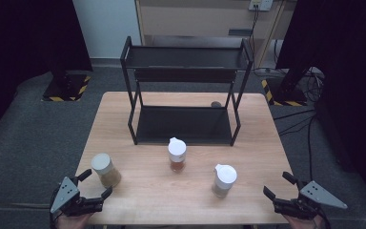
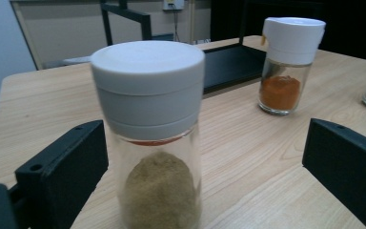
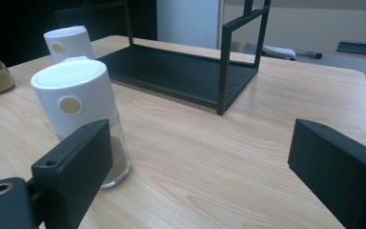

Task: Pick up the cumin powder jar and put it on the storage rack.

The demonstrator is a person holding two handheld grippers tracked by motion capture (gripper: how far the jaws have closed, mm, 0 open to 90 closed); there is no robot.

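Tongs first: the left gripper point(image 1: 96, 183) sits at the near left corner of the table point(image 1: 257, 143) with its jaws spread wide and holding nothing. In the left gripper view the left jar point(image 2: 152, 138) stands between those jaws, nearer one of them, with a gap on each side. It is glass with a flat white lid and olive-brown powder inside.

The right gripper point(image 1: 277, 186) rests at the near right corner, its jaws just as wide and bare. The right jar point(image 1: 224, 180), white-capped with pale powder, stands near it toward the table's middle; in the right gripper view one jaw partly overlaps it, and I cannot tell contact there.

Farther in, the middle jar point(image 1: 177, 154), with orange powder, stands upright just in front of the black rack point(image 1: 186, 90), which has two empty shelves.
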